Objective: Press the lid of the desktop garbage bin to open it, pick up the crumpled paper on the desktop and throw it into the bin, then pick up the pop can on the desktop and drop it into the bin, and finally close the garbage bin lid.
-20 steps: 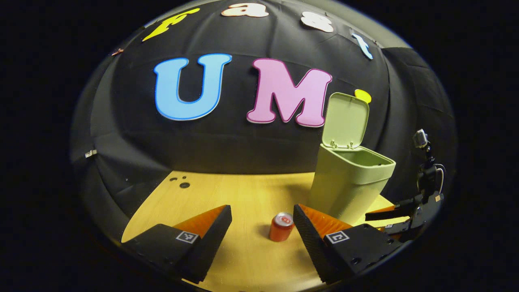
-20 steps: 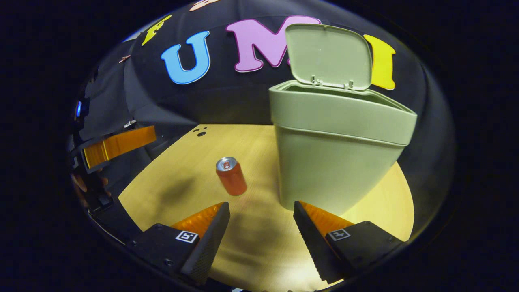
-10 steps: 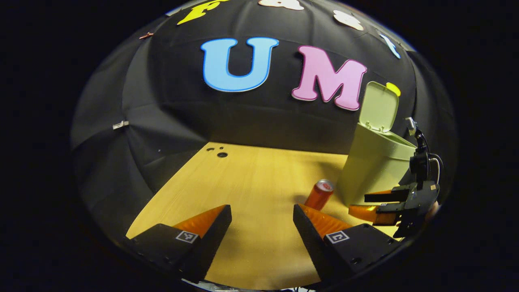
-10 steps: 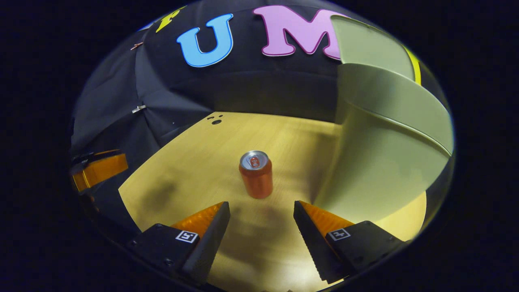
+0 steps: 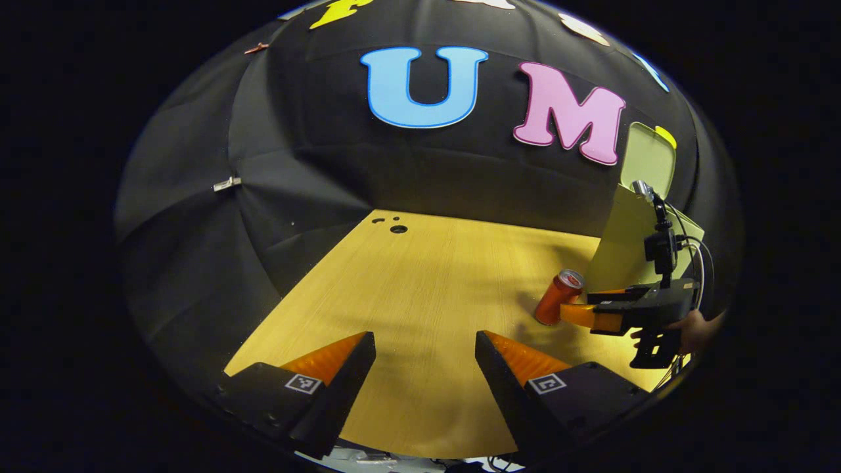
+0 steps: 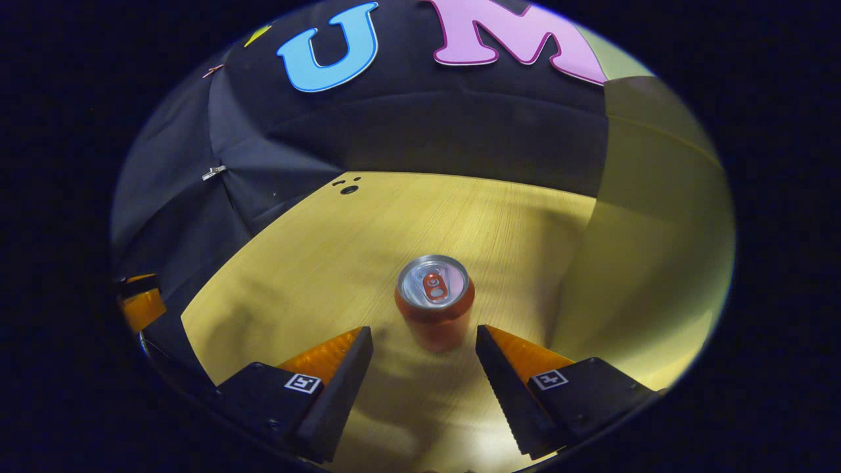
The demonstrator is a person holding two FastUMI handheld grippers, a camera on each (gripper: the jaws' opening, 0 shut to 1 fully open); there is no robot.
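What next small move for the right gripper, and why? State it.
Probably ease the right gripper forward, then close. Its fingers are open, and the upright pop can stands just ahead of the gap, untouched. The bin's lid is up.

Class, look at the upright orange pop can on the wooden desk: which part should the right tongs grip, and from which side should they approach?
Grip the orange pop can across its round side wall, mid-height. It stands upright, just ahead of the open right tongs, so approach level from the near side, one finger passing each flank.
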